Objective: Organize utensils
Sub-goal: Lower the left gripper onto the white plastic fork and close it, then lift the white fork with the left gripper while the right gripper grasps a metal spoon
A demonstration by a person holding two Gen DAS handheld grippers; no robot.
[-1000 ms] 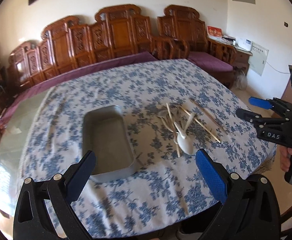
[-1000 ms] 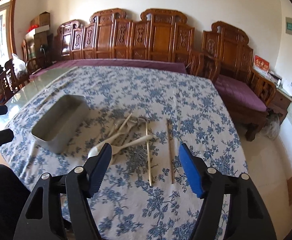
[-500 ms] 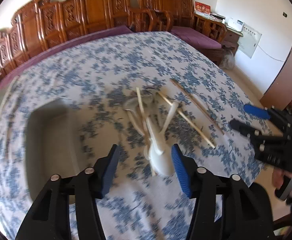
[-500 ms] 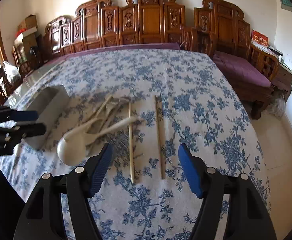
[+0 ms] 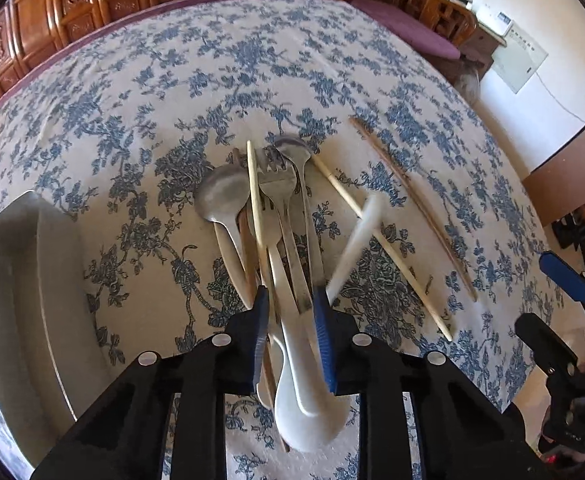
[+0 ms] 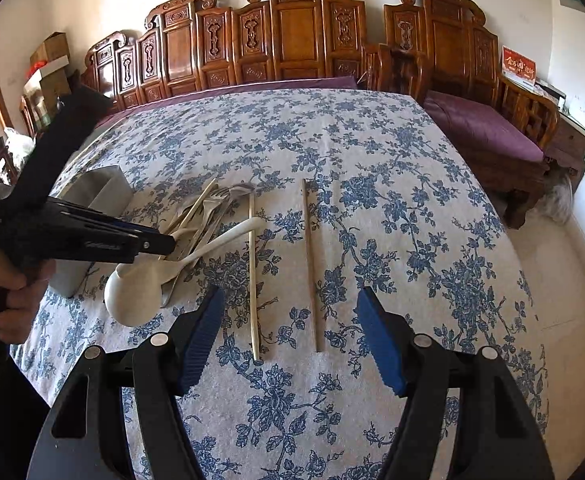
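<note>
The left tool (image 5: 290, 322) is closing around the spoon and fork handles (image 5: 292, 276) to lift them; the right tool (image 6: 288, 336) waits wide open.

The left gripper (image 5: 290, 300) points steeply down in the lower middle of its frame, and its blue jaws are closing. The right gripper (image 6: 290, 320) sits at the bottom of its frame with the jaws wide apart, holding nothing.
</note>
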